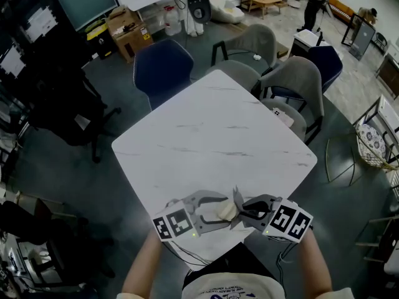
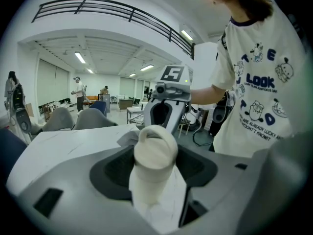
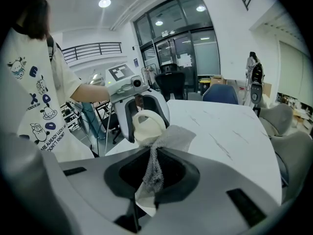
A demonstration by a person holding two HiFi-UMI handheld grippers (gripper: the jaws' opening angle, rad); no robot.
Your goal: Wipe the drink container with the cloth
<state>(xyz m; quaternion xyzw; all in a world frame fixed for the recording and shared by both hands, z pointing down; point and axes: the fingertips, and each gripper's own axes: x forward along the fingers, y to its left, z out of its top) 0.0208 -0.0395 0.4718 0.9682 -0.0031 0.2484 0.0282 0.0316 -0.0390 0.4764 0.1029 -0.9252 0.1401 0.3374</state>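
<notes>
From the head view, both claws meet above the near edge of the desk (image 1: 212, 136). Your left claw (image 1: 215, 212) is clamped on the cream container (image 1: 225, 212). Your right claw (image 1: 249, 209) pinches the cloth (image 1: 237, 199), which touches the container's right side. Chairs (image 1: 293, 80) stand well apart at the far edge and are no obstacle.

In the left gripper view, the container (image 2: 154, 165) sits upright between the jaws, lid loop on top, with a fold of cloth (image 2: 126, 138) just behind it. Hold this grip firm and steady. My guess is the smooth wall could slip if you twist hard.

In the right gripper view, the cloth (image 3: 161, 151) is bunched into a narrow twist in the closed jaws, its free end fanned against the container (image 3: 146, 126). Press that fanned part flat and stroke along the wall. Turn the container with your left claw (image 3: 142, 111) to reach the hidden side, and mind that the two claws' bodies, already close, do not knock together.
</notes>
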